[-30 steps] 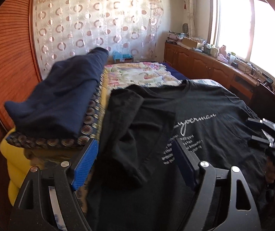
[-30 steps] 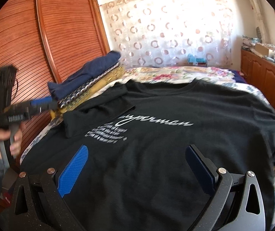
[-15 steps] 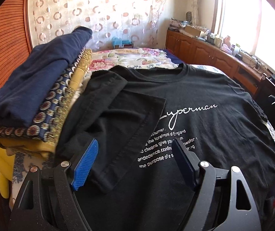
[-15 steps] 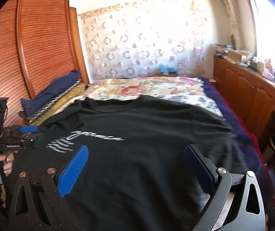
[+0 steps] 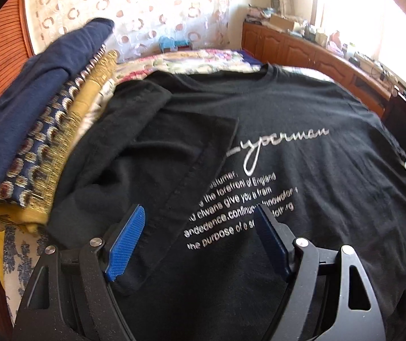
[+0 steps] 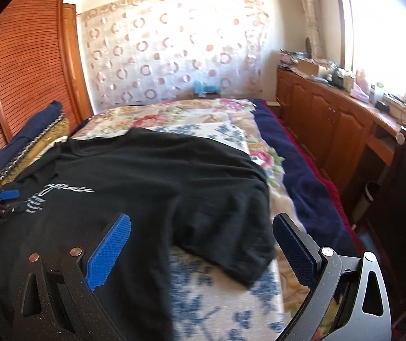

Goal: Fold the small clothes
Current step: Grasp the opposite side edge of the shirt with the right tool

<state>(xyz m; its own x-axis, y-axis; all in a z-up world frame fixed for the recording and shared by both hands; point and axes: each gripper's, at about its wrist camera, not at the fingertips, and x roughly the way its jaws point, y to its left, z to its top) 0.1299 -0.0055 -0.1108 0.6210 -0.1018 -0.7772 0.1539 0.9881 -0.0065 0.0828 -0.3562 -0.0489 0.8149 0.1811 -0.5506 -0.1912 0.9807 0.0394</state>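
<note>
A black T-shirt (image 5: 302, 105) with white print lies face up on the bed. Its left sleeve (image 5: 157, 153) is folded in over the chest. My left gripper (image 5: 200, 230) is open and empty just above the shirt's lower left part. My right gripper (image 6: 203, 241) is open and empty over the shirt's right sleeve (image 6: 231, 236), which lies spread flat on the floral sheet. The shirt (image 6: 146, 176) fills the left half of the right wrist view, where the left gripper (image 6: 1, 201) shows at the far left edge.
A stack of folded clothes (image 5: 32, 119), navy on top, sits at the bed's left side by the wooden wardrobe (image 6: 26, 79). A wooden sideboard (image 6: 331, 119) with clutter runs along the right under the window. A navy blanket (image 6: 302, 176) edges the bed.
My right gripper has swung right, from over the shirt's middle to its right sleeve. My left gripper has moved in closer over the folded left sleeve and print.
</note>
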